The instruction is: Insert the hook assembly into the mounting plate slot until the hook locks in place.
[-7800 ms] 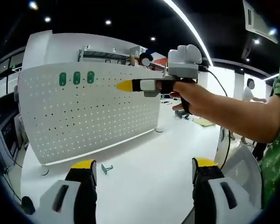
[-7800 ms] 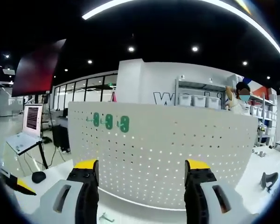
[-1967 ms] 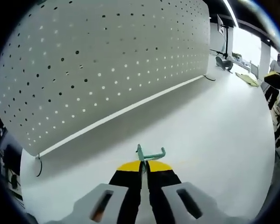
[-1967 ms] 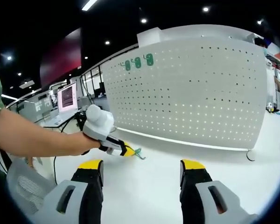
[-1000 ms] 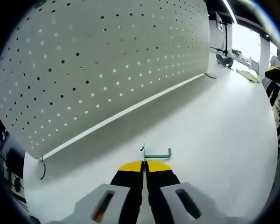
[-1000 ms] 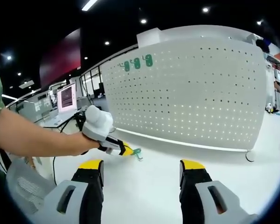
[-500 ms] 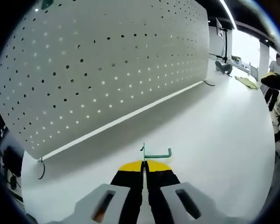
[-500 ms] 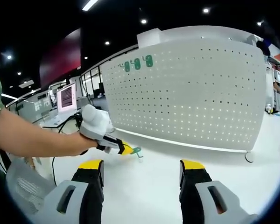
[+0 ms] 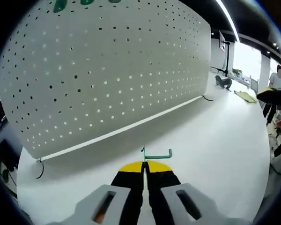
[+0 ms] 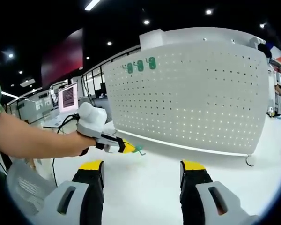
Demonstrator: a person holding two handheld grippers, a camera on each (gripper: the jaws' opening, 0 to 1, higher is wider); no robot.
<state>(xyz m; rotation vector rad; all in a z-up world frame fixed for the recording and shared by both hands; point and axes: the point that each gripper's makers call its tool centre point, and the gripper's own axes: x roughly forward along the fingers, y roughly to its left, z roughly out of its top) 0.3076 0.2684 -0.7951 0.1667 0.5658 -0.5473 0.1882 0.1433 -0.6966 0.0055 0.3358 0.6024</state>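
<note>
One green hook (image 9: pixel 157 153) pinched in closed left gripper (image 9: pixel 144 165), higher vs pegboard (image 9: pixel 112 70); right gripper (image 10: pixel 141 165) wide, empty.

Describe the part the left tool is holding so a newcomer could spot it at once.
Start at the big white pegboard on the white table. In front of it, the left tool pinches a thin teal hook, the one loose teal piece.

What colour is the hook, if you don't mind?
Teal green; the hook shows best in the left gripper view.
</note>
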